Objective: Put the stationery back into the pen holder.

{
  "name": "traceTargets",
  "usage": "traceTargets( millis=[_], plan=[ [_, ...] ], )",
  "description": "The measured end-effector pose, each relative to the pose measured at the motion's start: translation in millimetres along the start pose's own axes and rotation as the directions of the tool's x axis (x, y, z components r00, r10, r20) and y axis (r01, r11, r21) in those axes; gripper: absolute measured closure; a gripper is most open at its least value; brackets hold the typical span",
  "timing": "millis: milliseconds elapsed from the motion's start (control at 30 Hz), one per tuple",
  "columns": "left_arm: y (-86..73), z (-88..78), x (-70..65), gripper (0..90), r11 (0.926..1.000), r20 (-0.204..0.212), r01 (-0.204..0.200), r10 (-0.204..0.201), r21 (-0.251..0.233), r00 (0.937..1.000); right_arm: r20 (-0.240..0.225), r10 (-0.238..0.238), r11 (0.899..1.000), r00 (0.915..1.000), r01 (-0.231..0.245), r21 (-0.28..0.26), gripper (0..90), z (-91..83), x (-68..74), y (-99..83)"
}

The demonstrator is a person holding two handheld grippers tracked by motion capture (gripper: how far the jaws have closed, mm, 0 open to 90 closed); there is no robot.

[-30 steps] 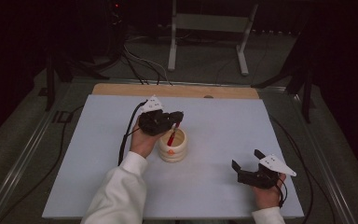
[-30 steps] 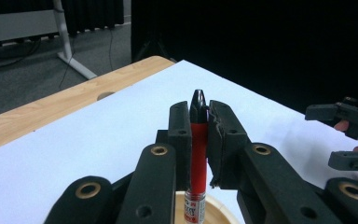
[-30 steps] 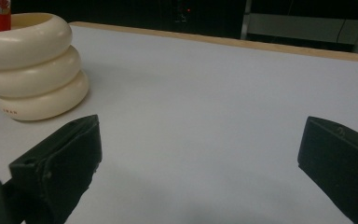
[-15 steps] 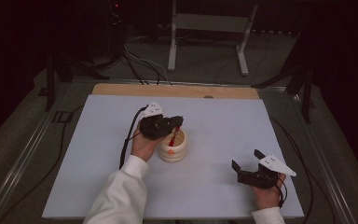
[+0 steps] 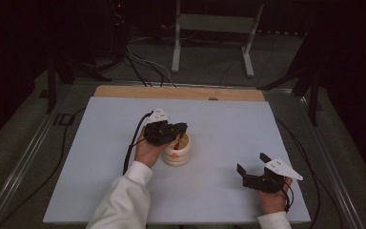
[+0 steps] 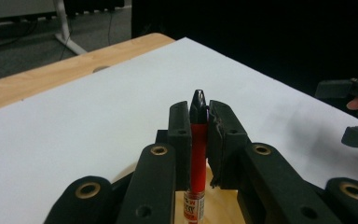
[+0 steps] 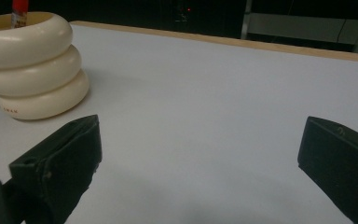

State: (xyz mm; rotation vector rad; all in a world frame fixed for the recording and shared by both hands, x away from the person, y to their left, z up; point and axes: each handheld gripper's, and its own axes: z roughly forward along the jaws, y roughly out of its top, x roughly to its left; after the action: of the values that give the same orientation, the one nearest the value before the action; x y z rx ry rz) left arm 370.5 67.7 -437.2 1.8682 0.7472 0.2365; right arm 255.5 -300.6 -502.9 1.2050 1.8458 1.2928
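Over the cream ringed holder [image 5: 177, 153], left gripper [image 6: 198, 122] fingers clamp red marker [image 6: 197, 158] near its cap: light, rigid, slick barrel, so grip mid-barrel; right gripper [image 5: 253, 168] fingers wide open, empty.

In the high view the left gripper [image 5: 177, 136] covers most of the red marker [image 5: 176, 145] and the far rim of the cream holder [image 5: 177, 155]; in the right gripper view the marker [image 7: 19, 9] is cut off by the top edge; its label print [image 6: 193, 208] is too blurred to read.
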Motion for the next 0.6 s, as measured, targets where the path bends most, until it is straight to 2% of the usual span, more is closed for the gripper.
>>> traceTargets(
  millis=[233, 267, 333, 433, 500, 600],
  plan=[
    [-9.7, 2.9, 1.0, 79.7, 0.9987, 0.001, 0.009, -0.009, 0.049, 1.0000, 0.000, -0.001, 1.000, 1.0000, 0.001, 0.001, 0.0, 0.2, -0.1, -0.1],
    [-11.0, 2.4, 1.0, 75.1, 0.9991, 0.004, 0.008, -0.009, 0.041, 1.0000, 0.001, -0.001, 1.000, 1.0000, 0.001, 0.001, 0.0, 0.2, -0.1, -0.1],
    [-11.8, 1.2, 1.3, 56.0, 0.9994, -0.009, 0.021, -0.020, 0.026, 0.9997, 0.001, -0.001, 1.000, 1.0000, 0.001, 0.000, 0.0, 0.0, 0.0, -0.1],
    [-10.9, -1.6, 2.7, 40.2, 0.9994, -0.050, 0.031, -0.030, 0.015, 0.9983, 0.001, 0.000, 1.000, 1.0000, 0.000, 0.001, 0.0, 0.2, -0.1, -0.1],
    [-10.4, -4.2, 3.6, 30.8, 0.9993, -0.075, 0.036, -0.035, 0.008, 0.9966, 0.001, -0.001, 1.000, 1.0000, 0.001, 0.002, 0.0, 0.2, 0.0, -0.1],
    [-9.9, -10.0, 5.4, 22.1, 0.9992, -0.112, 0.041, -0.041, -0.006, 0.9929, 0.001, 0.001, 1.000, 1.0000, -0.001, 0.002, 0.0, 0.2, -0.2, -0.2]
  ],
)
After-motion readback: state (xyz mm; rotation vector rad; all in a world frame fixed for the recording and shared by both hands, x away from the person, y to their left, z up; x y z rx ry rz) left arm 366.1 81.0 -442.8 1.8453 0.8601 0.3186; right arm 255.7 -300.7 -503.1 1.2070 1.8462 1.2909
